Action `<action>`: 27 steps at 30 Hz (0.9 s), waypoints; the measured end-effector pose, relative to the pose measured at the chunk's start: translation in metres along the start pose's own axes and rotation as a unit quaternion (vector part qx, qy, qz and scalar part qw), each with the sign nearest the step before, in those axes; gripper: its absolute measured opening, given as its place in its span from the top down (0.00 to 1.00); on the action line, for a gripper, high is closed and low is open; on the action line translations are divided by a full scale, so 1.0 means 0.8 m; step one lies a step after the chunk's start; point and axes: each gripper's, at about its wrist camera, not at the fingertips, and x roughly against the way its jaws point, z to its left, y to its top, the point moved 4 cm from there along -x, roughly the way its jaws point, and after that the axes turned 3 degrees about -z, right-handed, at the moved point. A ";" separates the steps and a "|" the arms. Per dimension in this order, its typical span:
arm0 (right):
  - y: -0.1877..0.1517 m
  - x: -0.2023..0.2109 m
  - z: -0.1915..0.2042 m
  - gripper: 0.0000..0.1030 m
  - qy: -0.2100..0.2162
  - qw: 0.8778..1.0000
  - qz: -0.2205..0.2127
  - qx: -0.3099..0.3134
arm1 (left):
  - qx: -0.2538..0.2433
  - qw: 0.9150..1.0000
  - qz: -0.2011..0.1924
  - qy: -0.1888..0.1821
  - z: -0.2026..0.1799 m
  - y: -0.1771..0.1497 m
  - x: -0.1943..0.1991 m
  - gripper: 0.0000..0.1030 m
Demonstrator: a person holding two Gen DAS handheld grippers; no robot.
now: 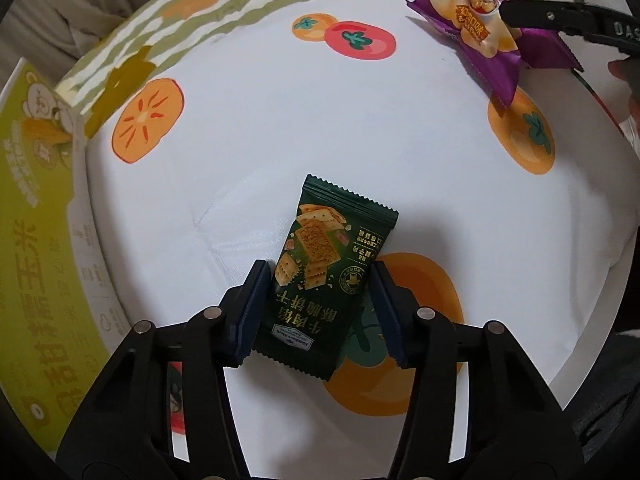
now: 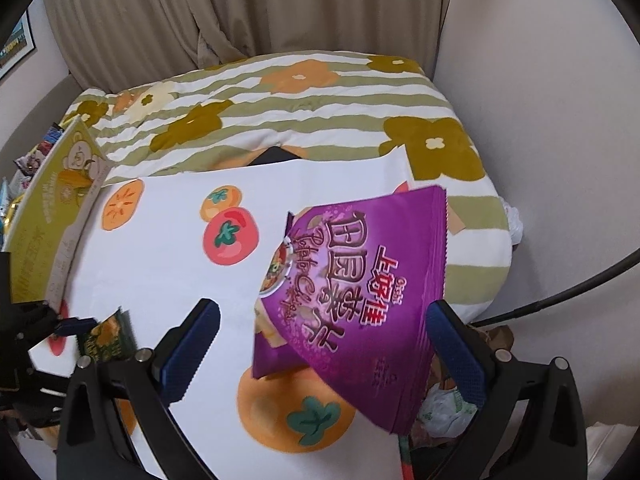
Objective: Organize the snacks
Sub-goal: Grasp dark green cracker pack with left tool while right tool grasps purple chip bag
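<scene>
White cloth [image 1: 248,128], green cracker packet [image 1: 320,276]

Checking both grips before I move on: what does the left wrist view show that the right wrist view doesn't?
Left wrist only: the left gripper shut on the green cracker packet.

Right wrist only: the right gripper wide open around the purple chip bag, curtains behind.

Both: packet, bag, yellow-green box, persimmon-print cloth.
</scene>
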 end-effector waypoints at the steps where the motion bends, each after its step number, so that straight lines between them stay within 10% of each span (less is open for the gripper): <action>1: 0.001 -0.001 0.001 0.00 -0.003 1.000 -0.003 -0.002 | 0.009 1.000 0.001 -0.002 0.001 0.000 0.000 0.54; 20: 0.014 -0.031 -0.022 0.00 -0.045 0.998 0.008 -0.053 | 0.133 0.990 -0.020 -0.036 0.003 0.032 -0.005 0.55; 27: 0.012 -0.051 -0.031 0.03 0.003 0.996 0.017 -0.091 | 0.155 0.987 -0.027 -0.041 0.003 0.037 -0.006 0.55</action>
